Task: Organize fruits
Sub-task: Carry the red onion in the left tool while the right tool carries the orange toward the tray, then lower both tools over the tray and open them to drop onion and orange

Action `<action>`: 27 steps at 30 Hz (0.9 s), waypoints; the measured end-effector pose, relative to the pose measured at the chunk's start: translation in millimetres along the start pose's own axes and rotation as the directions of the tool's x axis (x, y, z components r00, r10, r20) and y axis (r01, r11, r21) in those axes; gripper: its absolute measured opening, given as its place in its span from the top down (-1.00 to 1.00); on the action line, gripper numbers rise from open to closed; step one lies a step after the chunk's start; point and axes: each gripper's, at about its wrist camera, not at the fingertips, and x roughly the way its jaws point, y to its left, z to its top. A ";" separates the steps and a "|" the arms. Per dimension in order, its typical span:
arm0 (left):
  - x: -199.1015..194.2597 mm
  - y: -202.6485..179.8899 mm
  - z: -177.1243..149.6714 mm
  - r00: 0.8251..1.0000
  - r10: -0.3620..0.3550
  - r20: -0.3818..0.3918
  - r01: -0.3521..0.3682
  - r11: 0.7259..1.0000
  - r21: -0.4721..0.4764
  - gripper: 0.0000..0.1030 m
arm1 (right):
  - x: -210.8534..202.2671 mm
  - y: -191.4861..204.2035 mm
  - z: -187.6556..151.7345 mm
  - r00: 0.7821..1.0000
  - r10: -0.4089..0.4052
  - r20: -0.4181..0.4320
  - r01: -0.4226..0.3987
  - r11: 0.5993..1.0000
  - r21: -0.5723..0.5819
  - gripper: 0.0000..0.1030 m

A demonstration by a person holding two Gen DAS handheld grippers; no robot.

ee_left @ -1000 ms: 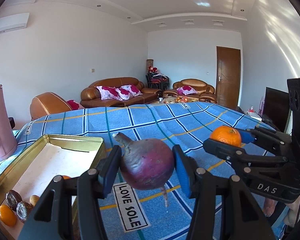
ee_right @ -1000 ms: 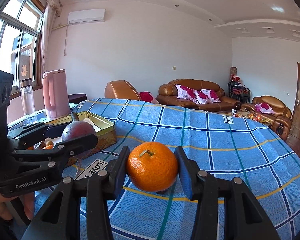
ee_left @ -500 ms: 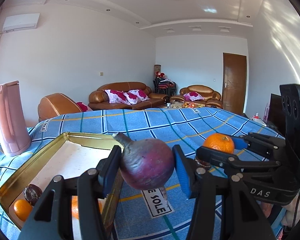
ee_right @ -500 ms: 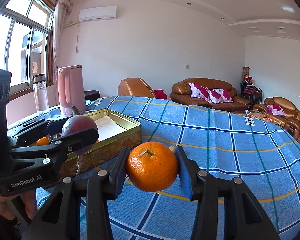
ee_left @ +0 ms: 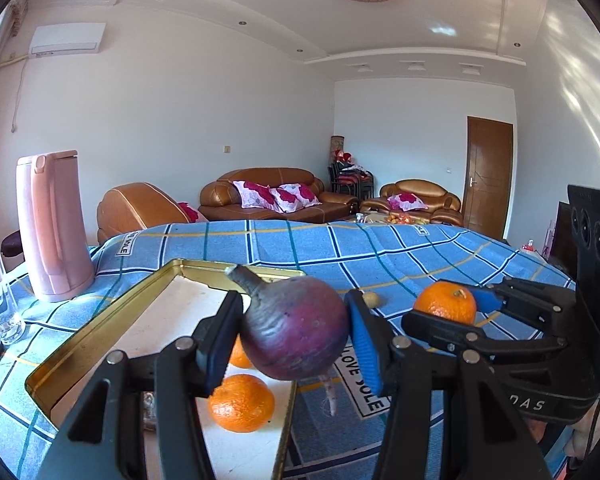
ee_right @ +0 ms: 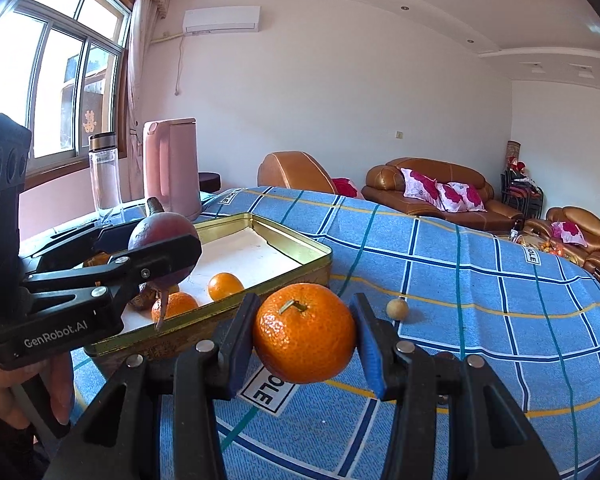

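Gold tray (ee_left: 100, 332) half-hidden behind purple fruit (ee_left: 296, 328).

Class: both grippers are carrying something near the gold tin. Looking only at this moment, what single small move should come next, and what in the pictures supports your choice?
Probably lower the left gripper a little and release the purple root vegetable into the gold tin. It hangs over the tin's near part, above the oranges already inside, while the right gripper holds its orange outside the tin, over the blue cloth.
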 end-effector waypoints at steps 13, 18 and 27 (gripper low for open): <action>-10.7 32.7 -0.2 0.998 0.056 0.010 -0.056 0.998 -0.032 -0.05 | 17.9 29.0 8.8 0.999 0.046 -0.015 -0.046 0.998 -0.038 0.06; -12.2 46.0 -1.2 0.997 0.076 0.003 -0.076 0.996 -0.048 -0.05 | 25.0 39.2 11.9 0.998 0.065 -0.017 -0.065 0.997 -0.048 0.06; -16.0 69.1 -2.5 0.990 0.140 -0.008 -0.140 0.988 -0.057 -0.05 | 36.0 60.0 18.1 0.993 0.117 -0.018 -0.118 0.992 -0.054 0.06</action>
